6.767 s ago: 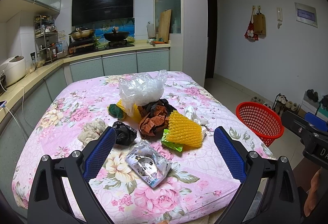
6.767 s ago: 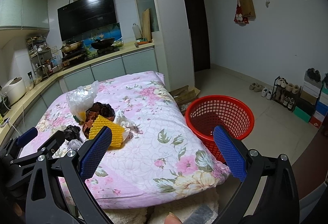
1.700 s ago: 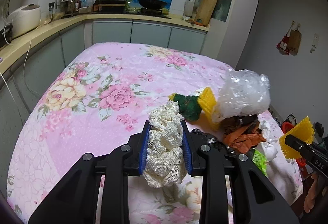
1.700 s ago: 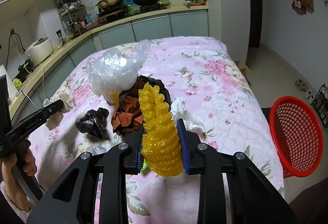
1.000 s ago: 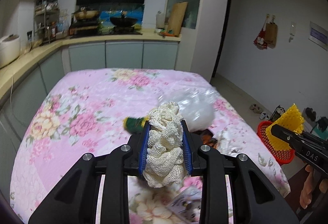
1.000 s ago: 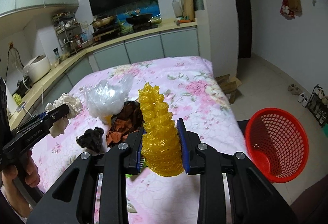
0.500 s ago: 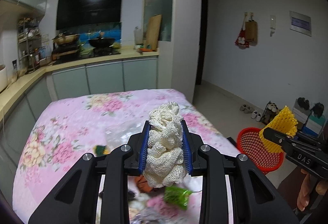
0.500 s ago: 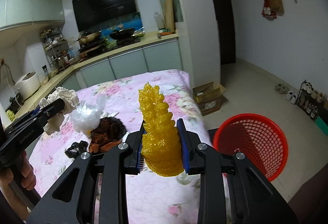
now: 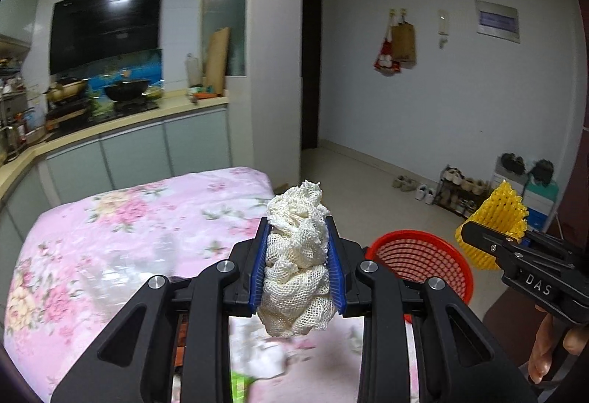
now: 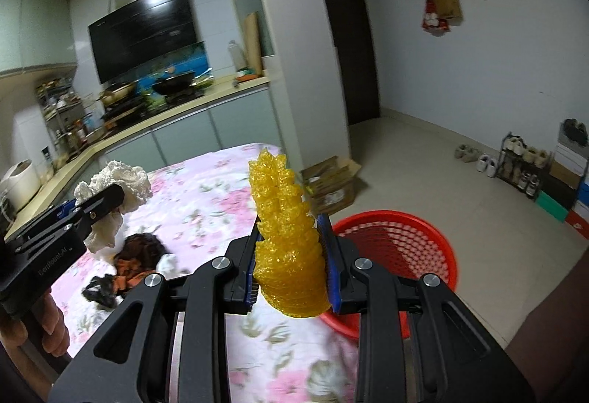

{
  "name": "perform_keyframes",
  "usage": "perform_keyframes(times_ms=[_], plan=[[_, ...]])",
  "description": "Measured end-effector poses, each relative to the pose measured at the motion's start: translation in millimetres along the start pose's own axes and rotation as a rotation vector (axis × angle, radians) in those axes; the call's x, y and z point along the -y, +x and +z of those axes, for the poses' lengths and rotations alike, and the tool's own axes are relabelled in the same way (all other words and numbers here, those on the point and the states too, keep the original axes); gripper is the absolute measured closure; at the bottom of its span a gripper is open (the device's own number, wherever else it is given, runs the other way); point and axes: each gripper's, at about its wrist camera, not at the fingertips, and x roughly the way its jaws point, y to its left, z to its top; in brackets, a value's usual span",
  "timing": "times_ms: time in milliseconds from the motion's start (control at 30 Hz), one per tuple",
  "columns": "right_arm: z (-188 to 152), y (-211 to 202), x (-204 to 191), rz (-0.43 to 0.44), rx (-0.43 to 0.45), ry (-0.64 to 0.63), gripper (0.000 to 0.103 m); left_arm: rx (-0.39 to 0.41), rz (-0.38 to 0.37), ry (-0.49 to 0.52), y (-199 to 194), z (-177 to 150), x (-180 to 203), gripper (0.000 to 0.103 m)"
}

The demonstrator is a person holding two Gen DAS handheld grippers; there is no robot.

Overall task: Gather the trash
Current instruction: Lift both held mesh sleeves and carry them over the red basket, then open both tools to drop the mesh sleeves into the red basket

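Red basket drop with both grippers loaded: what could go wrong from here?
1. The basket sits on the floor past the table edge; light, springy yellow netting may miss or bounce out if released early.
2. White netting could snag on the left gripper pads.
3. Both grippers converge on one basket; the right gripper could collide.

A black range hood is mounted on the tiled wall above a wok and a pot on the stove. A cutting board is leaned upright at the end of the counter. A dark doorway is seen beyond the pillar. Bags are hung on the far wall. A shoe rack is placed against that wall, with loose shoes on the floor beside it. A cardboard box is set by the pillar.
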Motion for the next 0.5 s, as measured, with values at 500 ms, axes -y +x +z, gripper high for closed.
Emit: perform_keyframes(times_ms=[500], plan=[[-9,23,59,-0.183,-0.055,0.073,0.075,-0.144,-0.202,0.050,88,-9,78,0.076]])
